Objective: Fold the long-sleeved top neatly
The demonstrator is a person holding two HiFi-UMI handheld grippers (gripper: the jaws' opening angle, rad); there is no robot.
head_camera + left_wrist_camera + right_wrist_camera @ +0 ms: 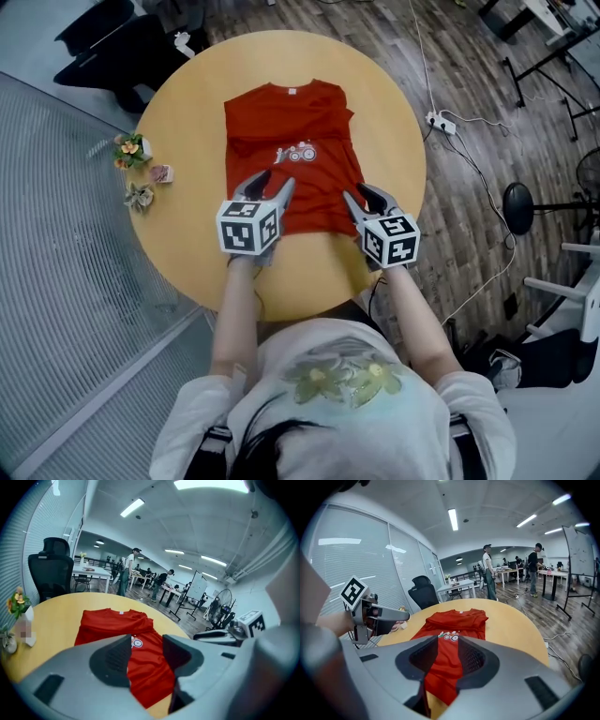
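A red long-sleeved top [286,141] lies flat on the round wooden table [187,112], collar at the far side, sleeves folded in, a small print at mid-chest. My left gripper [275,180] hovers over the near left part of the top, jaws apart with nothing between them. My right gripper [360,193] hovers over the near right edge, also open and empty. In the left gripper view the top [112,620] shows through the gap of the left gripper [146,653]. The right gripper view shows the top [457,620] beyond the right gripper [447,656].
Small flower ornaments [131,148] stand at the table's left edge. A black office chair [112,47] is behind the table. A power strip and cables [441,122] lie on the floor to the right, near a black stool [518,202]. People stand far back in the room.
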